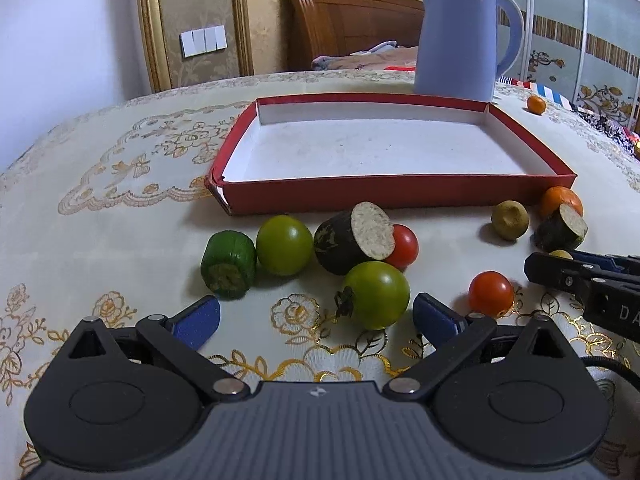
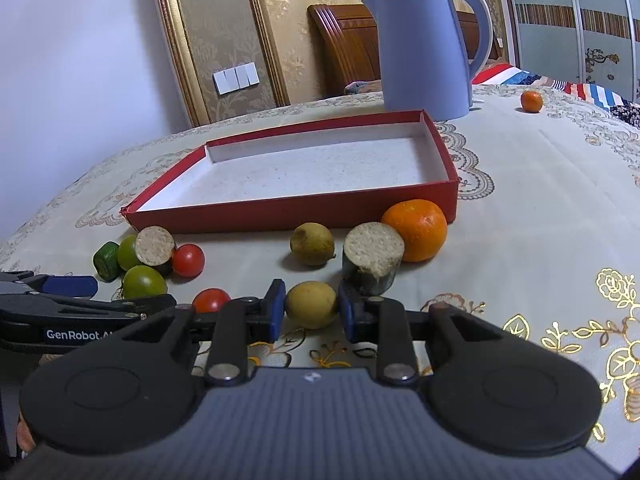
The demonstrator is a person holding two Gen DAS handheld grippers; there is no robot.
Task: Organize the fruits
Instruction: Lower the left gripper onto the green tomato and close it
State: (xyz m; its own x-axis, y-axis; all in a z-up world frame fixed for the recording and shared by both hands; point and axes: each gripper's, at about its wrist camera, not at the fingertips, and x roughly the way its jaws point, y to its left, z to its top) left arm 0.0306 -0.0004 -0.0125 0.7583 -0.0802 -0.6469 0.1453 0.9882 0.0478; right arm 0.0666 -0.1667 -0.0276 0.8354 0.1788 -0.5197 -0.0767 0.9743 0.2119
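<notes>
The right claw (image 2: 311, 312) has its two blue pads on either side of a yellow fruit (image 2: 311, 305), touching it on both sides, so it is gripping it; the fruit is low over the worktop (image 2: 540, 208), I cannot tell if it is lifted. Just behind it stands a cut dark veg piece (image 2: 372, 258) w/ pale cut face, an orange (image 2: 416, 230) touching it on the right, and a 2nd yellowish fruit (image 2: 312, 244) to the left.

The left claw (image 1: 316, 318) is open, pads wide apart, nothing between them. A green tomato (image 1: 378, 294) lies just in front, nearer the right pad. Behind it: another cut dark piece (image 1: 352, 242), a red tomato (image 1: 404, 246) partly hidden by it, a 2nd green tomato (image 1: 284, 245) and a green ridged chunk (image 1: 228, 264). One more red tomato (image 1: 491, 294) lies to the right, between the two claws.

The red box (image 1: 392, 194), white inside, is behind all the fruits and holds nothing. A blue kettle (image 1: 456, 40) stands behind the box. A small orange (image 1: 536, 104) sits well apart, far right near the kettle.
</notes>
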